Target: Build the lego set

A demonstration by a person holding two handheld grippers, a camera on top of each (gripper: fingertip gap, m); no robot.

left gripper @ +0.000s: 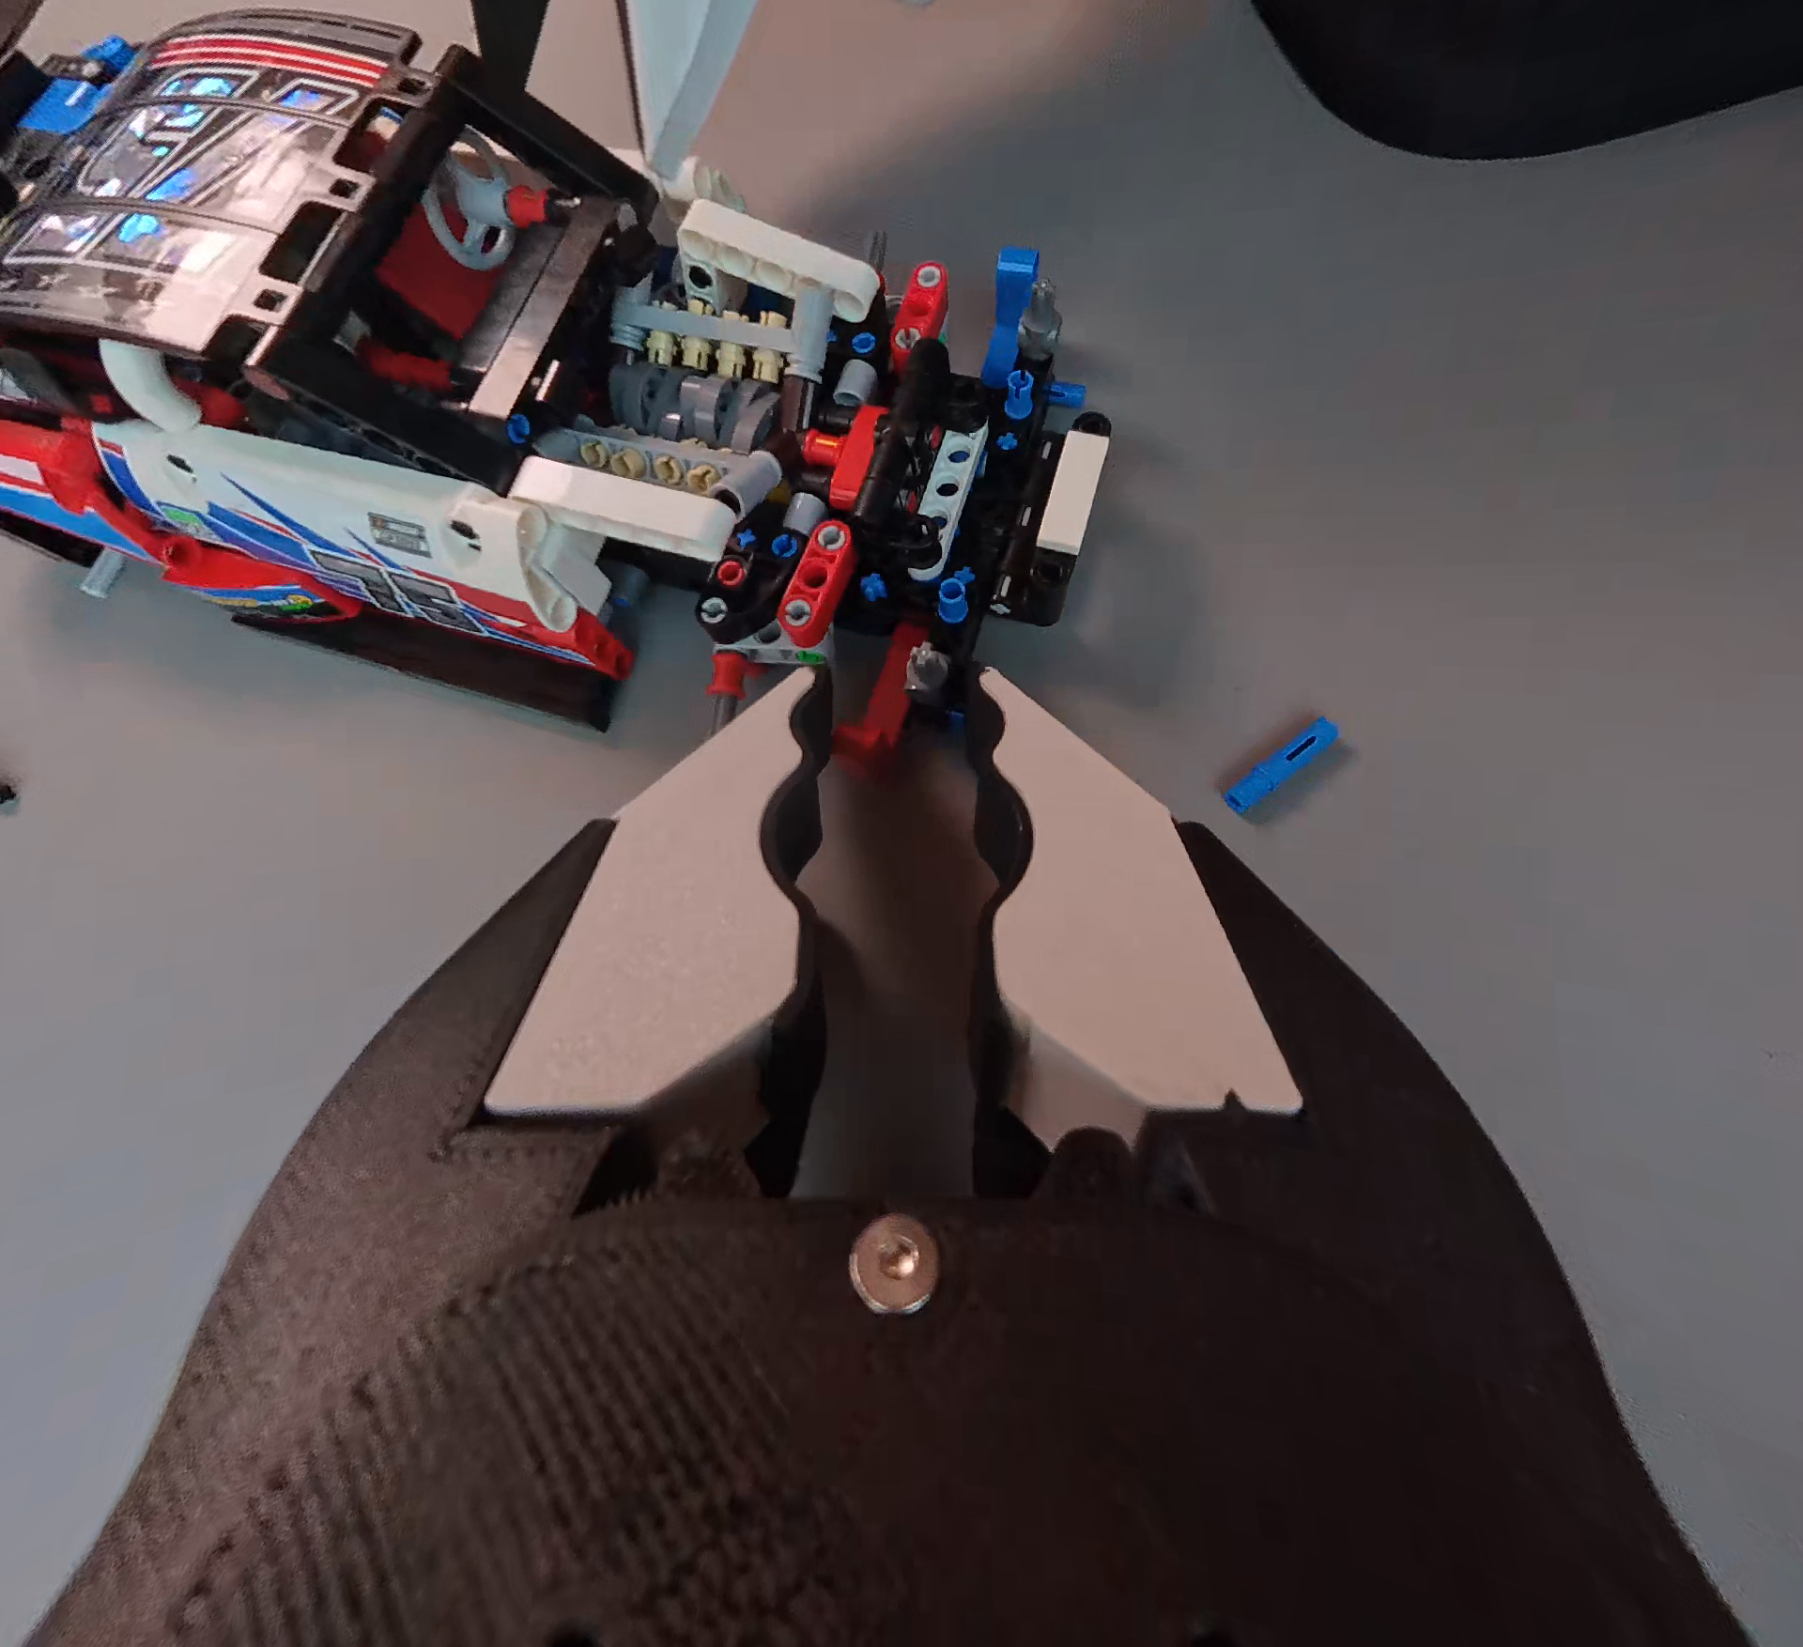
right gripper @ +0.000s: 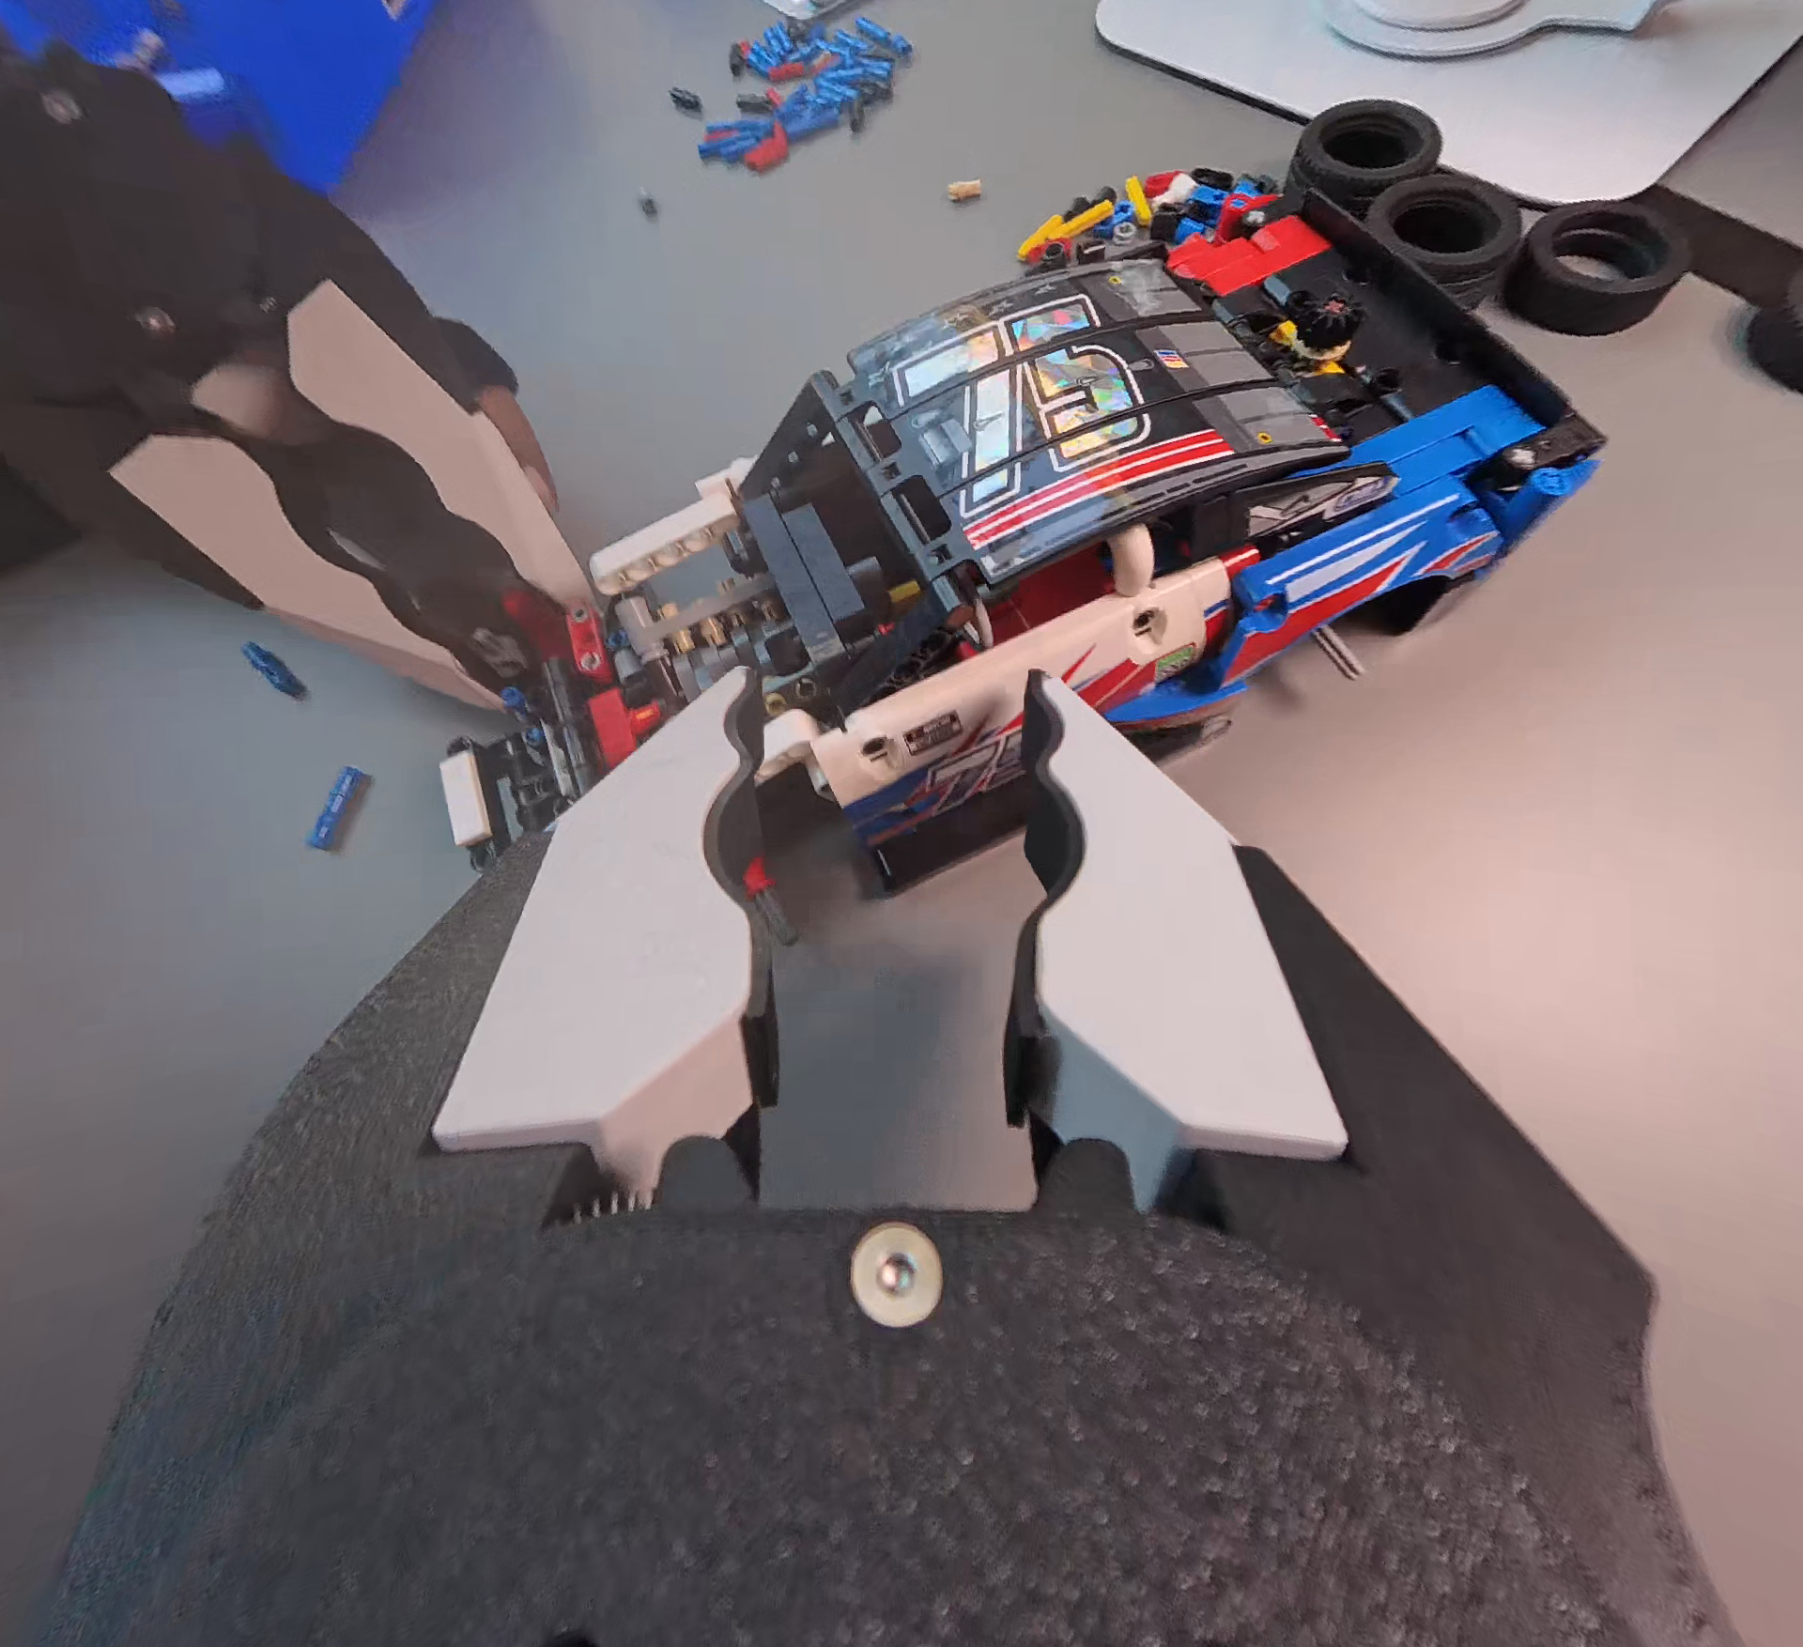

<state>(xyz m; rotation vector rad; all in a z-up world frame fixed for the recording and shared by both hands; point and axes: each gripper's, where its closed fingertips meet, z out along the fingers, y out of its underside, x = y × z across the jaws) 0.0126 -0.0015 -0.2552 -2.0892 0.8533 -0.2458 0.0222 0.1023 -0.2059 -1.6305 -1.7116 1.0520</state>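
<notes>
Lego race car [right gripper: 1122, 527] on the grey table [left gripper: 1463, 527], wheels off. Left gripper [left gripper: 893, 688] part-open, straddling the red beam [left gripper: 883, 703] at the car's exposed front chassis, grip uncertain. Right gripper [right gripper: 888, 693] open and empty beside the car's white side panel [right gripper: 976, 722], apparently steadying. Loose blue pin [left gripper: 1280, 764] lies near the chassis.

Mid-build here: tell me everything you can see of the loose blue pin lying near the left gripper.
The blue pin is a short, plastic-looking cylinder with a lengthwise slot at one end and a collar near the middle. It lies flat on the grey table, angled diagonally, alone, right of the left gripper and apart from the car's open chassis end. Nothing touches it but the table. The right wrist view shows it as well, beside a second blue pin.
</notes>
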